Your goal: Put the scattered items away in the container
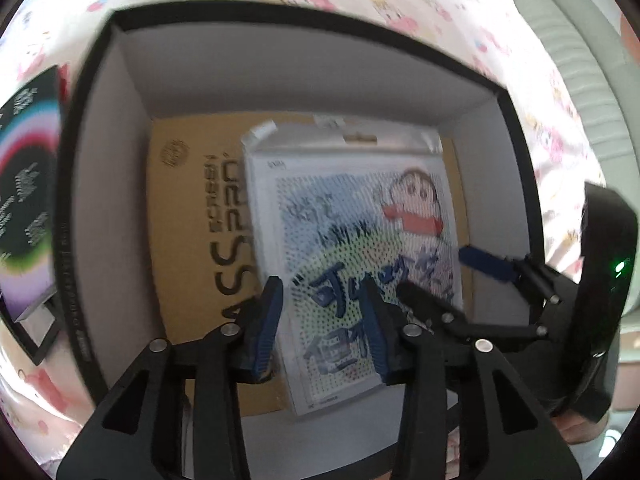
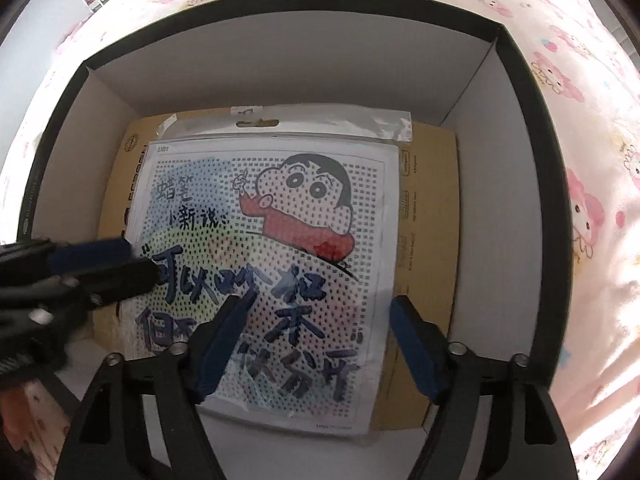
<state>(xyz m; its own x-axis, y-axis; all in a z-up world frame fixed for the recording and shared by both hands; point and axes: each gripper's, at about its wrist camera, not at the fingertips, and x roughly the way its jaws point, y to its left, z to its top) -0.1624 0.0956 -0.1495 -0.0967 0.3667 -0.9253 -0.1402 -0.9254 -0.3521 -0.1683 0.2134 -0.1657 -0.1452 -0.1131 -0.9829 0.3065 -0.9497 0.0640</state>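
Packet [image 2: 264, 272] lies flat on brown card [image 1: 192, 248] inside box [image 2: 280, 60], both grippers [image 1: 320, 320] [image 2: 316, 344] spread and empty above it; dark booklet [image 1: 28, 208] outside looks left.

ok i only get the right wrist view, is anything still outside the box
Observer: yes, a dark card with rainbow print sits just outside the box, by one side wall.
Operator: and the other gripper, it's a blur here
Observer: the left gripper is open, nothing between its fingers, above the cartoon sheet.
Operator: what's under that sheet
Observer: a brown board, with big dark lettering on the part the sheet leaves bare.
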